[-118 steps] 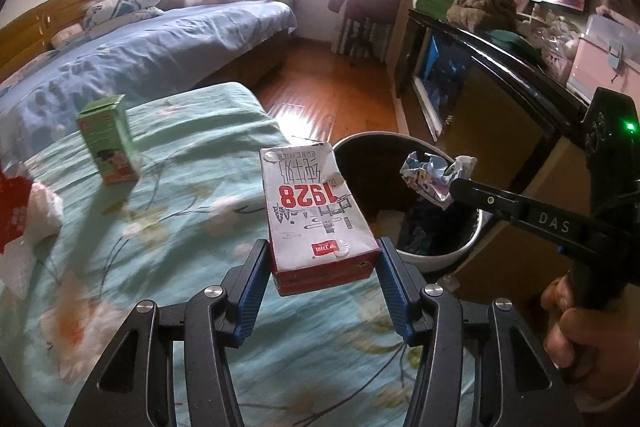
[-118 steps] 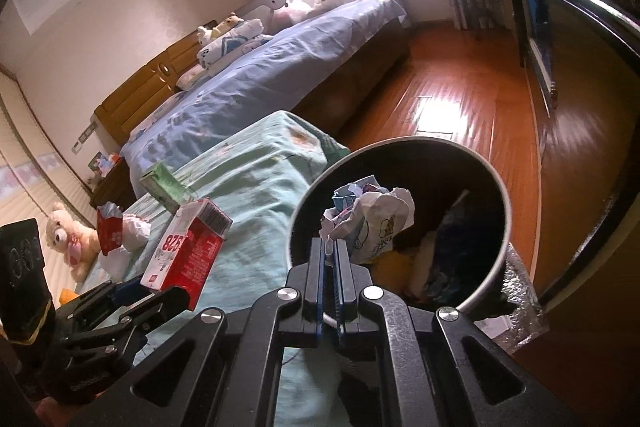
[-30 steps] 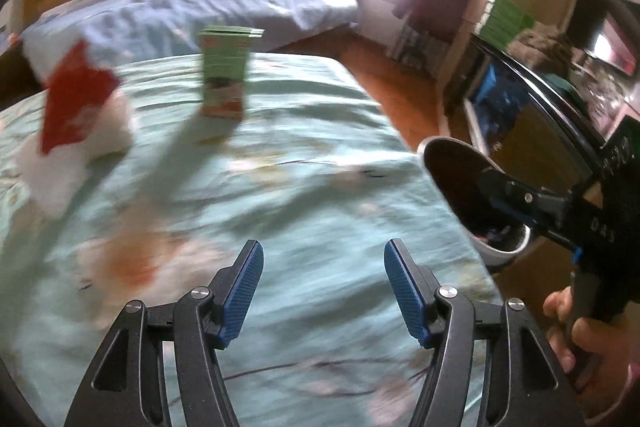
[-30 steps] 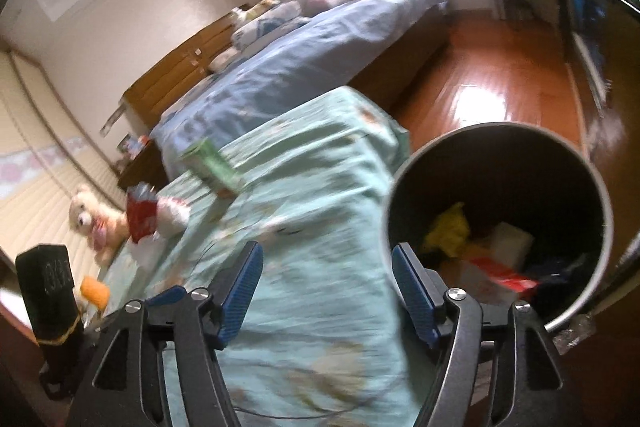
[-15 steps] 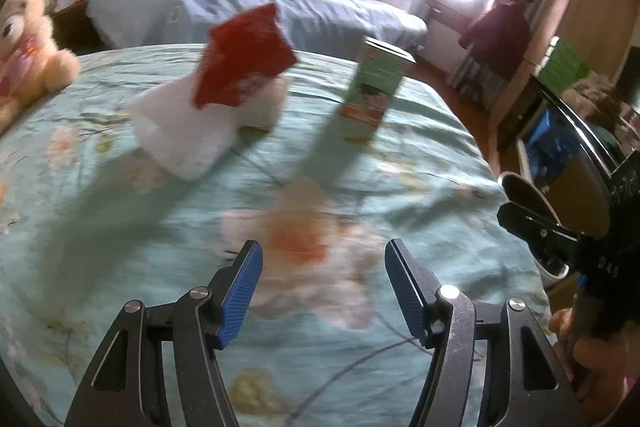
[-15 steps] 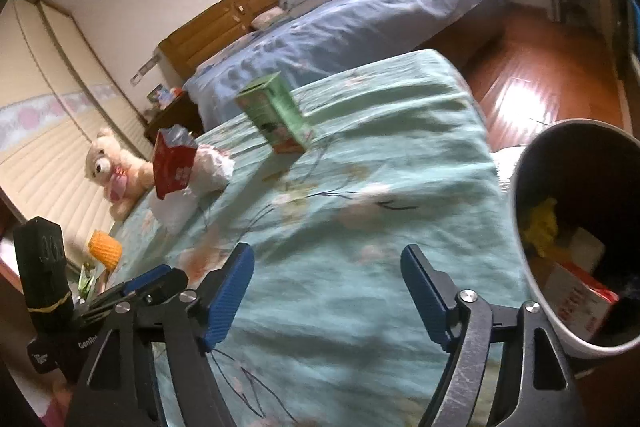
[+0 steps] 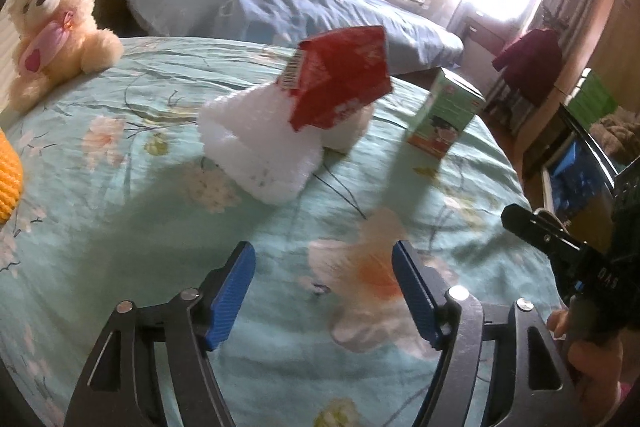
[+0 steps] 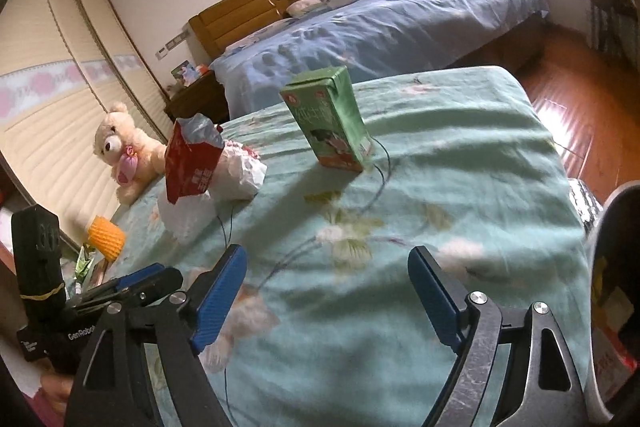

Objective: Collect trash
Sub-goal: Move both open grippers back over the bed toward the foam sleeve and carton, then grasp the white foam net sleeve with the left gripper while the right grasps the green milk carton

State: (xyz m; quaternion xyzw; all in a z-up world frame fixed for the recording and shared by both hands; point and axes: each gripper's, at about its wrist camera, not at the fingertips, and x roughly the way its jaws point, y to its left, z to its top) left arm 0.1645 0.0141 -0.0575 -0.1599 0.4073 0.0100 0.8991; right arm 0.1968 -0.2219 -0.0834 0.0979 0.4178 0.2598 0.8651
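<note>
A red carton (image 7: pixel 340 75) leans on crumpled white tissue (image 7: pixel 264 151) on the green flowered bedspread (image 7: pixel 120 195); both also show in the right wrist view, carton (image 8: pixel 190 163) and tissue (image 8: pixel 236 175). A green drink carton (image 7: pixel 444 115) (image 8: pixel 332 119) stands upright farther along. My left gripper (image 7: pixel 324 291) is open and empty, facing the red carton and tissue. My right gripper (image 8: pixel 328 299) is open and empty, facing the green carton. The trash bin's rim (image 8: pixel 612 211) shows at the right edge.
A teddy bear (image 7: pixel 52 27) (image 8: pixel 124 147) sits at the bed's far left. An orange foam net (image 8: pixel 106 237) (image 7: pixel 8 179) lies near it. A blue-covered bed (image 7: pixel 288 7) stands behind. A dark TV cabinet (image 7: pixel 576 163) and wood floor (image 8: pixel 572 99) are on the right.
Both grippers let their trash go into the bin and opened. They swung left from the bin toward the bed; the red carton, tissue and green carton now look nearer.
</note>
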